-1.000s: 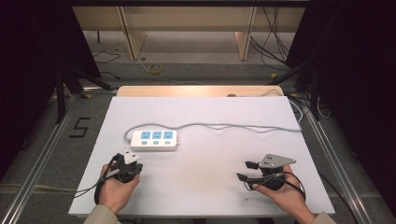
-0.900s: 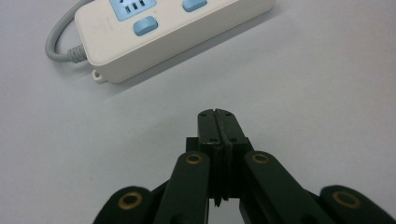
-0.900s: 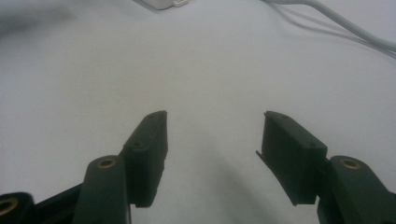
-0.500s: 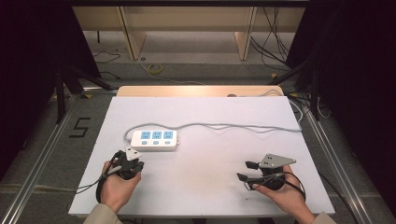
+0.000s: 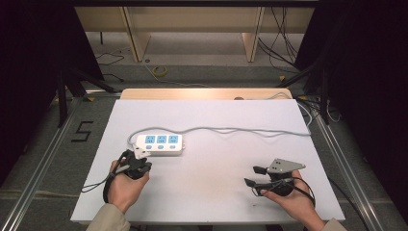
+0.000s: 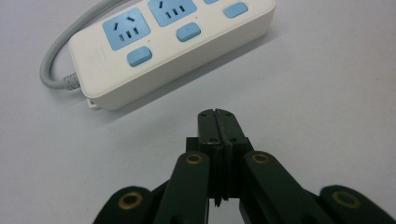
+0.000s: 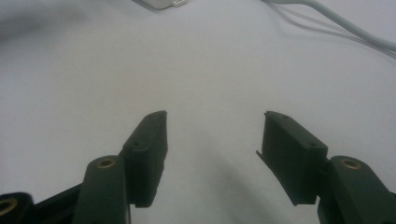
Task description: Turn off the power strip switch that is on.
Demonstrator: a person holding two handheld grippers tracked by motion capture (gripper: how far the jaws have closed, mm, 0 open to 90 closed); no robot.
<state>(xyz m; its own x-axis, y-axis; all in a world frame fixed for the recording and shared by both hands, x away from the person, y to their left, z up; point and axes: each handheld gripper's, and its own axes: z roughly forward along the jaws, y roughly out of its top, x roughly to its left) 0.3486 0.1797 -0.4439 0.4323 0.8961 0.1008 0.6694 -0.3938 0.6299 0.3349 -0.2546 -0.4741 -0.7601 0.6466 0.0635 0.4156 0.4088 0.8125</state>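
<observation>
While the left gripper [image 6: 218,113] sits clenched on nothing just short of the power strip [image 6: 154,42], nothing touches. Right gripper [image 7: 212,135] rests released, well apart.

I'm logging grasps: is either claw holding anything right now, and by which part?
Nothing is held. The left claw is shut on nothing, short of the power strip; the right claw is open over the bare table.

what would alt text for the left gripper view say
The left hand-held gripper, jaws shut on nothing, points at a white power strip with blue sockets and switches lying just ahead on a white table. Its grey cable curves off at the left.
</observation>
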